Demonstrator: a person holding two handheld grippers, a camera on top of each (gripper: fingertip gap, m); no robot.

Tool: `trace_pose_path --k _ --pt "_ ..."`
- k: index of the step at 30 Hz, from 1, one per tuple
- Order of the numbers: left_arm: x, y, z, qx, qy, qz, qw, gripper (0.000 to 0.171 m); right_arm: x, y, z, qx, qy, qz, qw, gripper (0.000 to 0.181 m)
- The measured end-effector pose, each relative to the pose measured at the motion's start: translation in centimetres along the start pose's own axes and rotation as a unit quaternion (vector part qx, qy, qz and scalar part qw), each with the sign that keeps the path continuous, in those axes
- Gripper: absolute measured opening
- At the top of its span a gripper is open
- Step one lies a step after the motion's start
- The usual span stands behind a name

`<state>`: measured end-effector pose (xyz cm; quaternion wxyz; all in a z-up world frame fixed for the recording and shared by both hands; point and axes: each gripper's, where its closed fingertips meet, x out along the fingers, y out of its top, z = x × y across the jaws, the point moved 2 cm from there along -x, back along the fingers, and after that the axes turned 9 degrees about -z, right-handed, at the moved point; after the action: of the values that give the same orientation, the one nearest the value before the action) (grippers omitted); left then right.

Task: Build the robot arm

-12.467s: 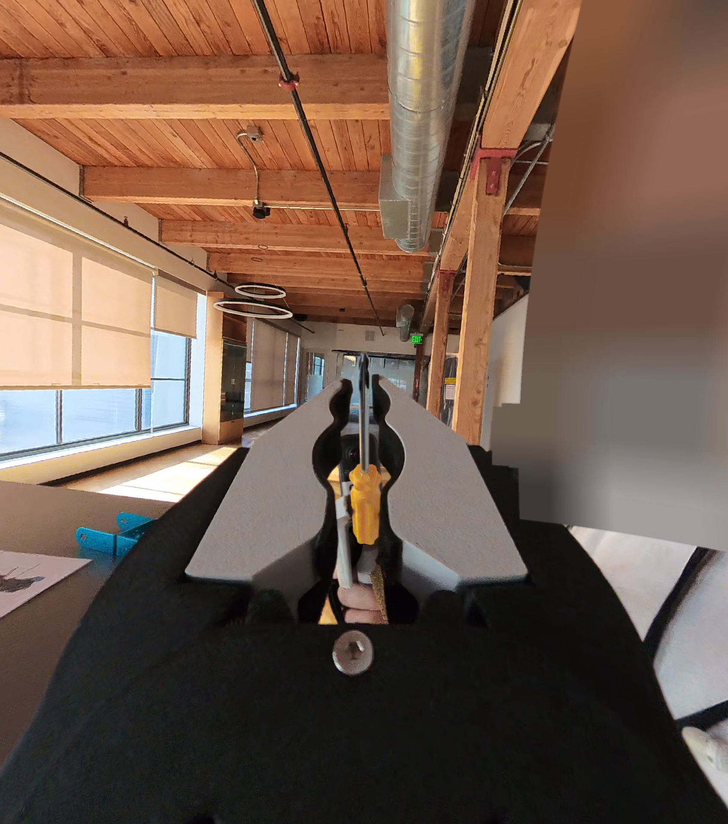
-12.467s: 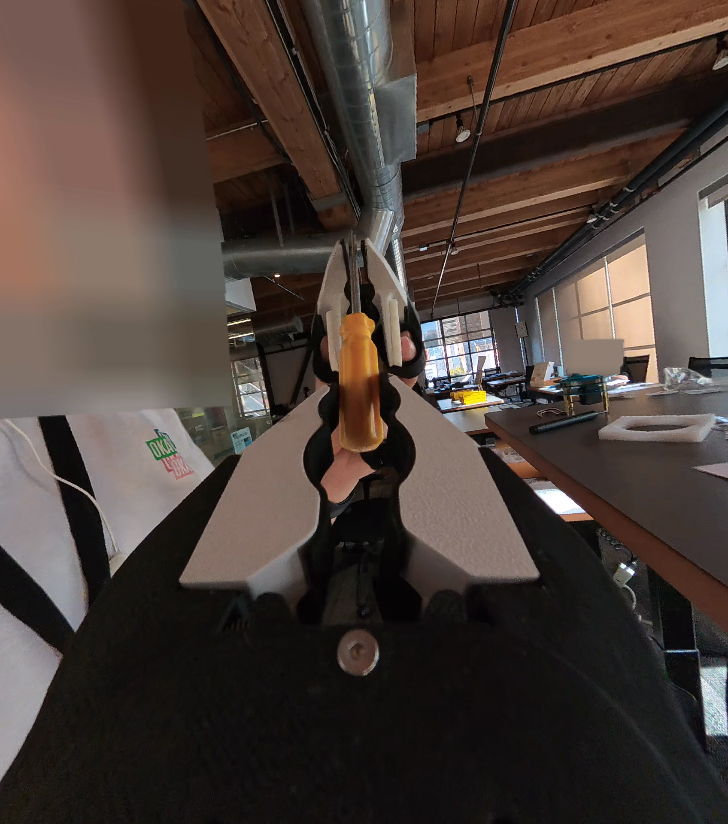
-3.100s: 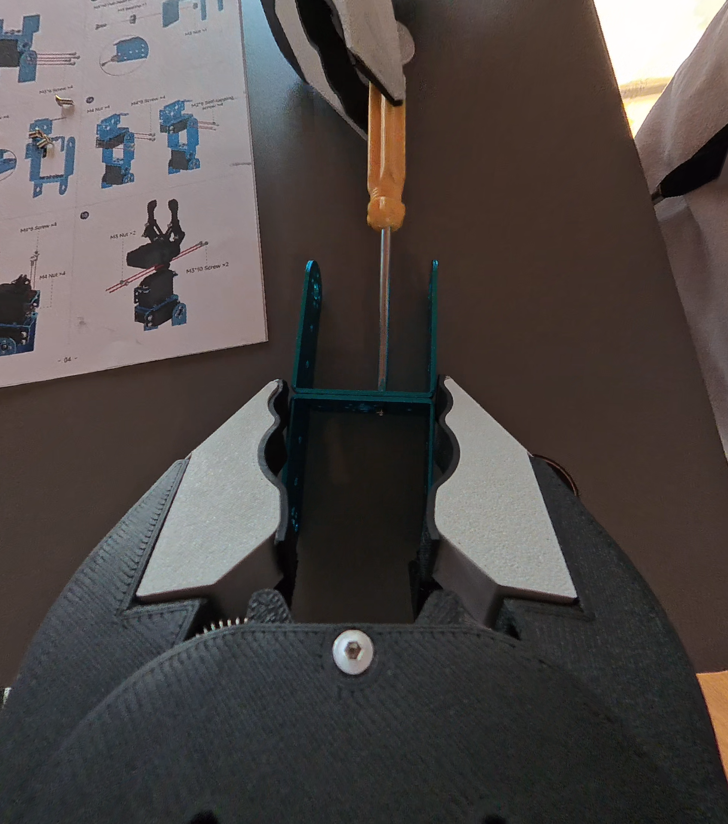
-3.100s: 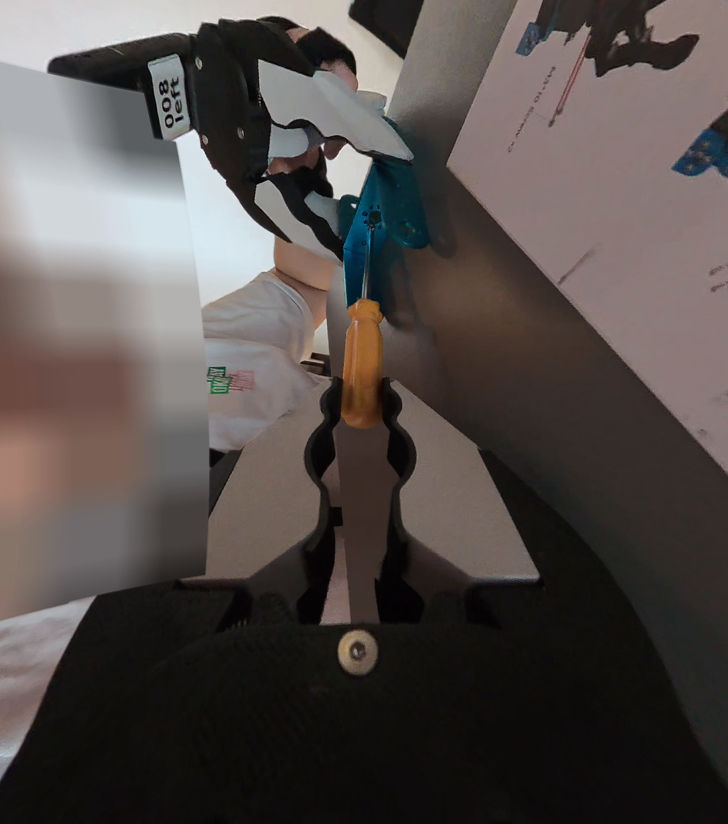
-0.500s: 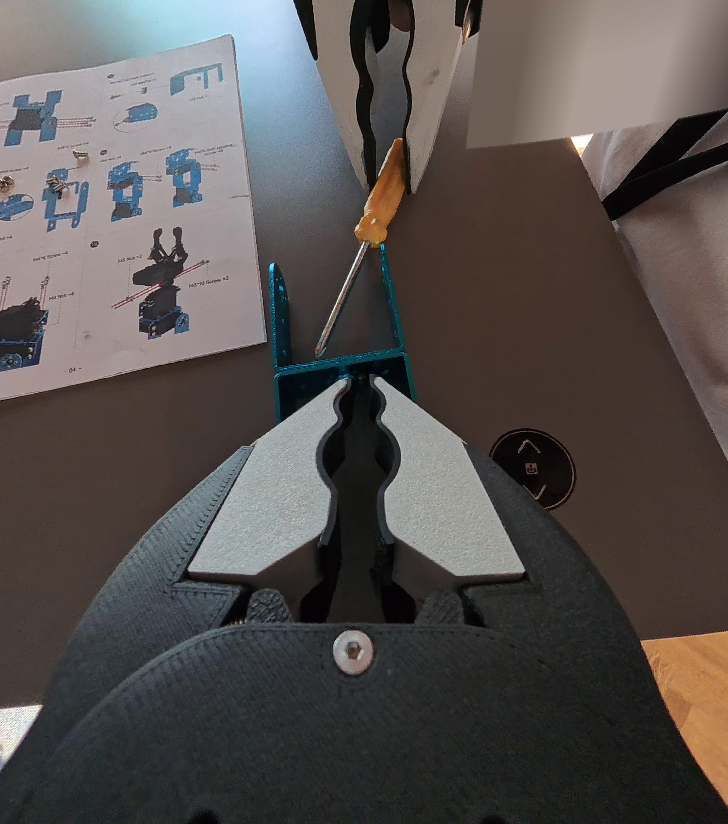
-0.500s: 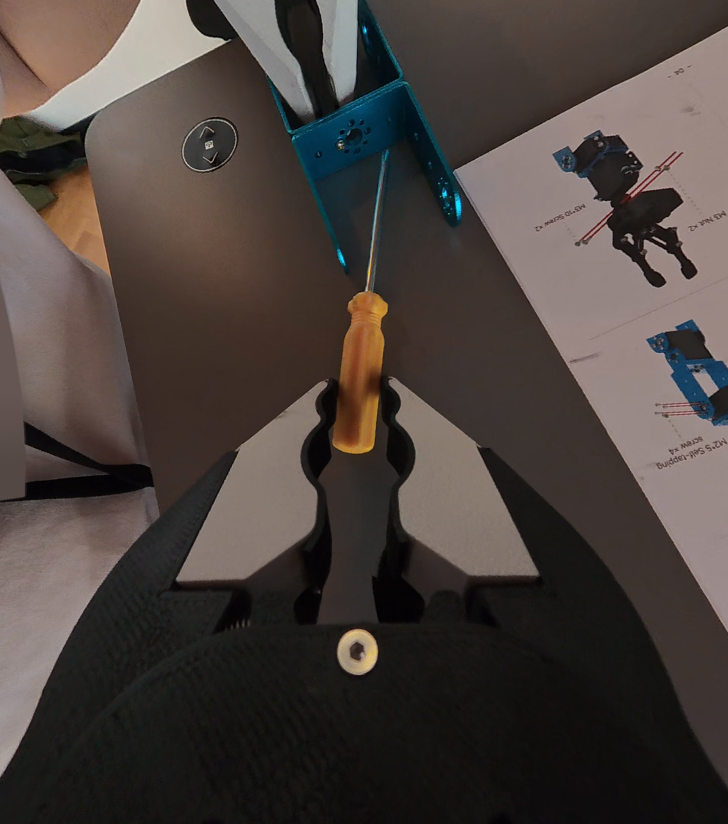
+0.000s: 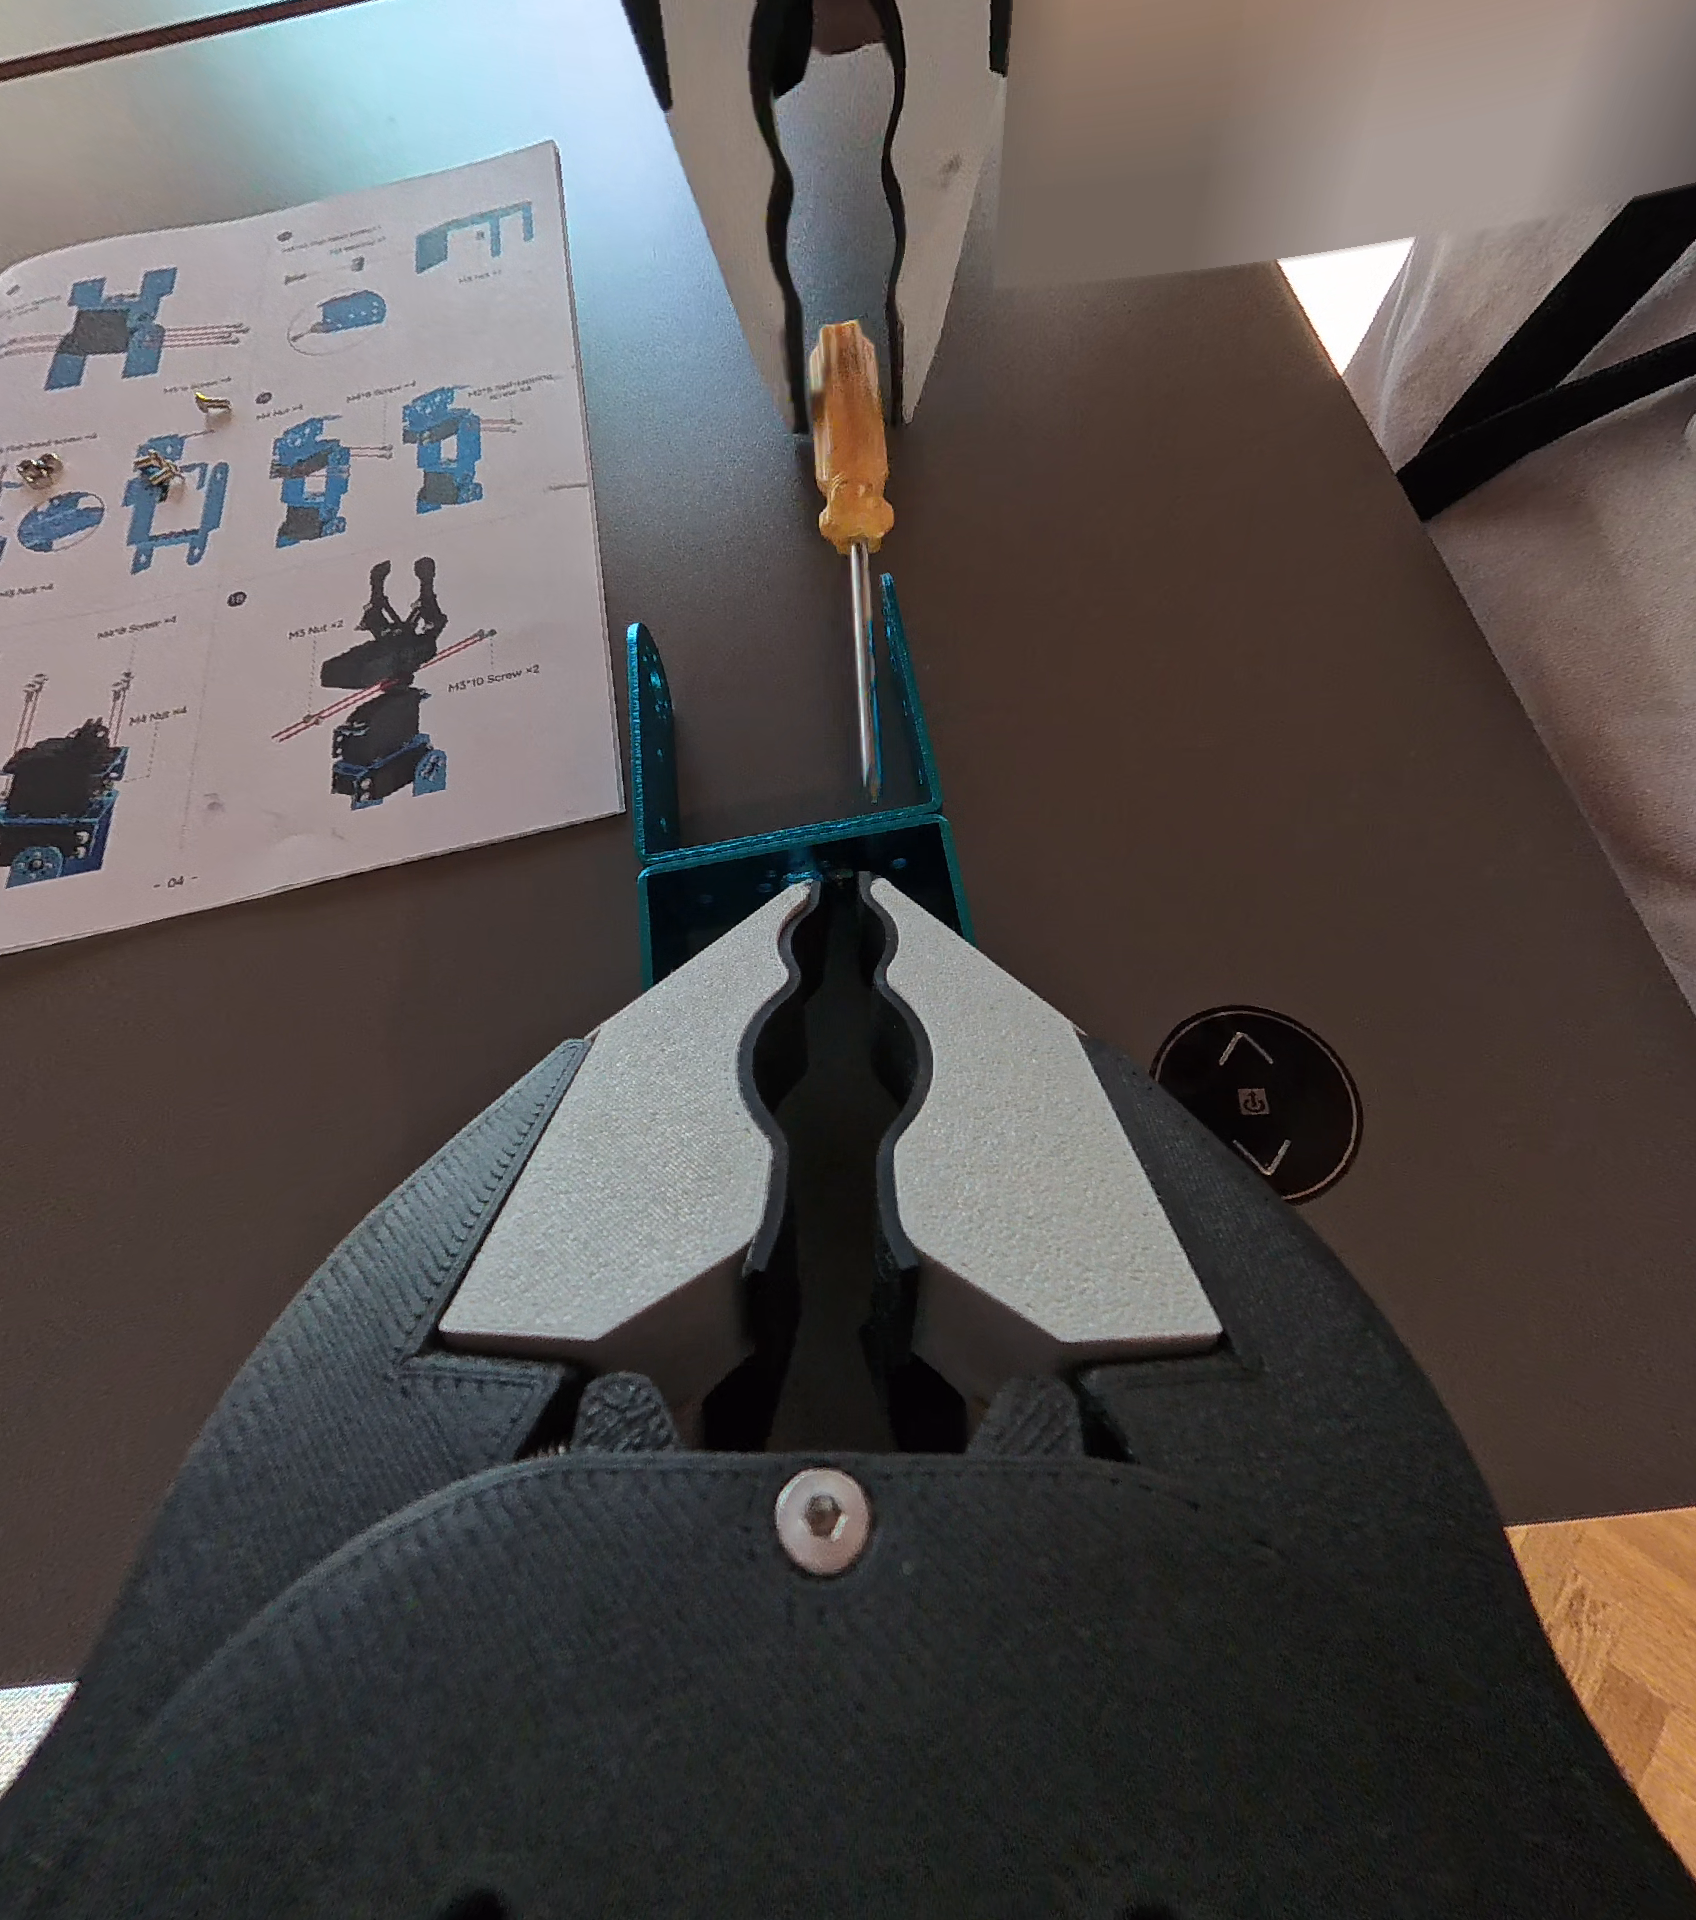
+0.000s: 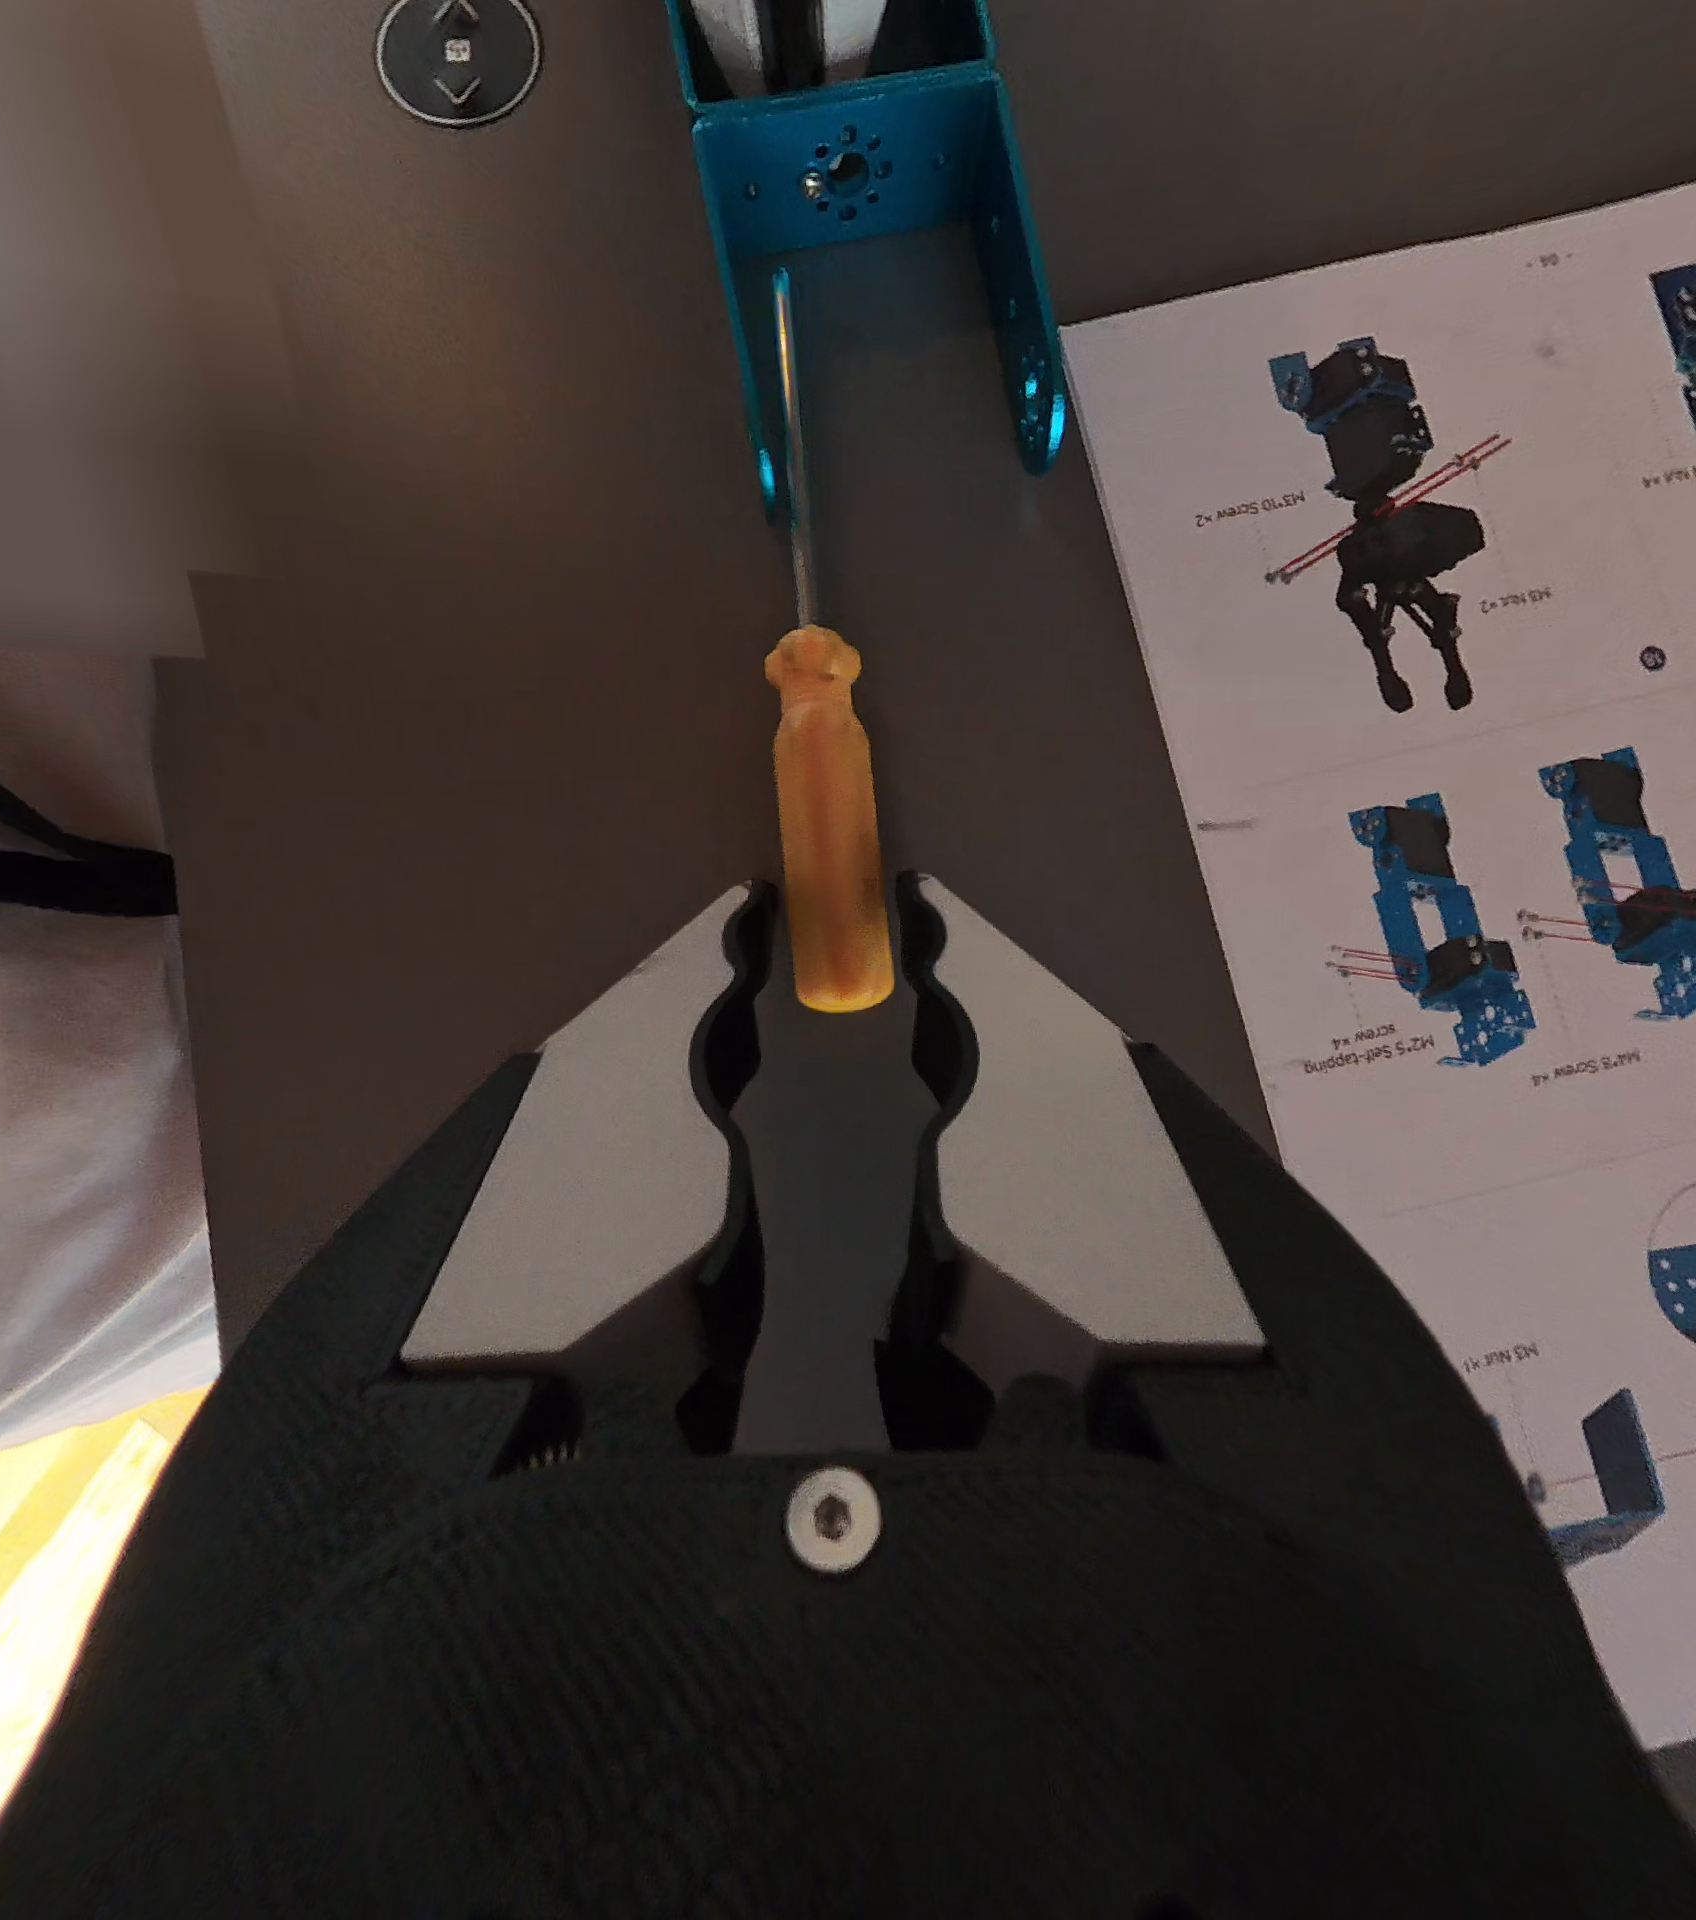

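Note:
A blue metal U-bracket (image 7: 719,899) lies on the dark table (image 7: 1239,727). Its holed cross plate (image 8: 927,177) carries a small screw (image 8: 813,185). My left gripper (image 7: 833,883) is shut, with its tips against the near side of that plate. I cannot tell whether it pinches anything. My right gripper (image 8: 828,883) is shut on the orange handle of a screwdriver (image 8: 828,831). The shaft runs between the bracket's arms, close to one arm. Its tip (image 7: 870,795) stops just short of the plate, off to the side of the screw.
An open instruction booklet (image 7: 252,520) lies beside the bracket, with loose small screws (image 7: 163,473) on it. It also shows in the right wrist view (image 8: 1498,831). A round black control button (image 7: 1254,1101) is set in the table. A person's white garment (image 7: 1602,520) is at the table edge. My hands' fingertips stand some 15 cm from each other.
The screwdriver has swung from slanting across the bracket to straight along one arm. Three seconds ago my left gripper held the bracket by its sides; now it is shut at the plate.

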<state>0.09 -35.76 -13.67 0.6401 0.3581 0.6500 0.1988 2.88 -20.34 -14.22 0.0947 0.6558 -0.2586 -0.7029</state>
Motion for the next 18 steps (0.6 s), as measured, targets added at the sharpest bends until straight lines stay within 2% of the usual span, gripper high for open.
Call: trace_pose_path --k 1,12,18 --pt "0.0 0.01 0.03 0.0 -0.001 0.001 1.0 0.004 -0.03 0.04 -0.05 -0.011 0.003 0.004 1.0 0.018" --pt "0.18 0.18 0.05 -0.002 -0.001 0.019 1.0 0.004 -0.04 0.03 -0.07 -0.018 0.017 0.003 1.0 0.018" --pt "0.2 0.15 0.07 -0.001 -0.002 0.017 1.0 0.004 -0.26 0.24 0.24 -0.054 -0.005 0.009 0.998 0.018"
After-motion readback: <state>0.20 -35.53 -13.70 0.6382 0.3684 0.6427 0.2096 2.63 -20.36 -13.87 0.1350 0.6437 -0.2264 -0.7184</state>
